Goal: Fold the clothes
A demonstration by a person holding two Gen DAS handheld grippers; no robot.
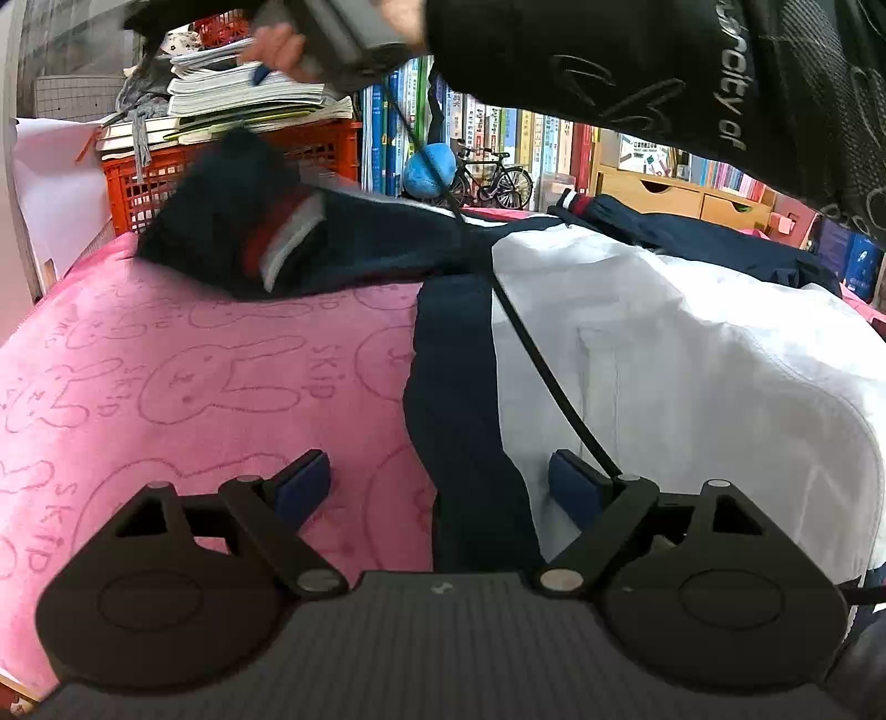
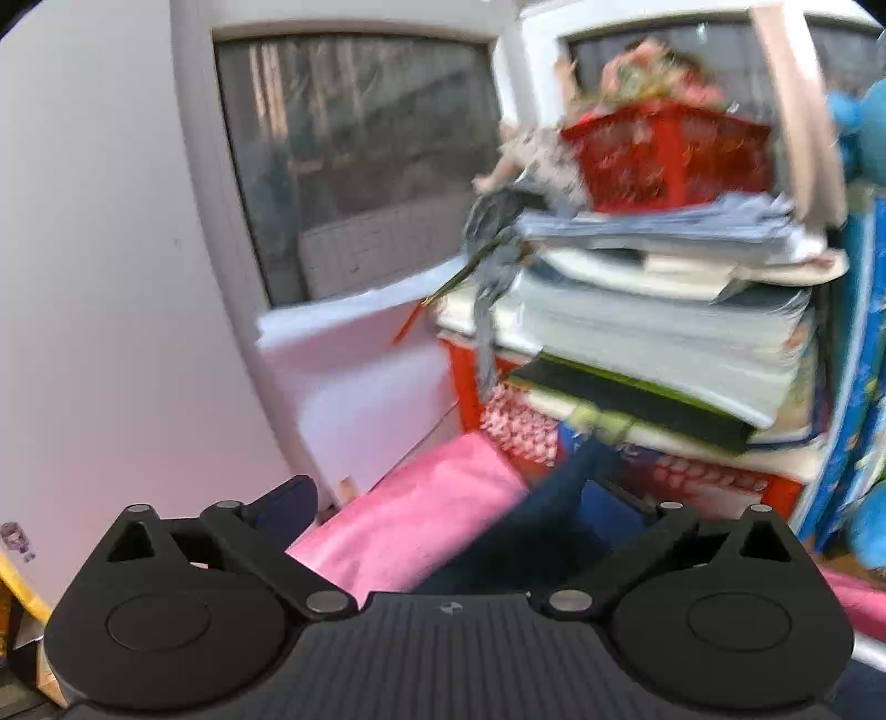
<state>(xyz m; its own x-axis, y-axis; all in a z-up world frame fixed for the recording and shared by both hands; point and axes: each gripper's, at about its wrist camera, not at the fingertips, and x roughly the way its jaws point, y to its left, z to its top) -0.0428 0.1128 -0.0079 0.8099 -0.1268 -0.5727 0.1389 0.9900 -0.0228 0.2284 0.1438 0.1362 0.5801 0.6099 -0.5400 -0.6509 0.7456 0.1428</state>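
Note:
A navy and white jacket (image 1: 637,332) lies spread on a pink rabbit-print blanket (image 1: 194,387). Its navy sleeve (image 1: 266,232), with a red and white striped cuff, is lifted and blurred at the upper left. My left gripper (image 1: 440,490) is open and empty, low over the jacket's navy side panel. The right gripper's body (image 1: 332,33) and the hand holding it show at the top of the left wrist view, above the sleeve. In the right wrist view, my right gripper (image 2: 476,509) is open; navy cloth (image 2: 548,509) lies between its fingers, not clamped.
An orange crate (image 1: 144,177) stacked with books (image 2: 653,327) stands at the blanket's far left edge, next to a window (image 2: 354,166). A bookshelf (image 1: 498,138), a blue plush ball and a model bicycle are behind. A black cable (image 1: 531,354) crosses the jacket.

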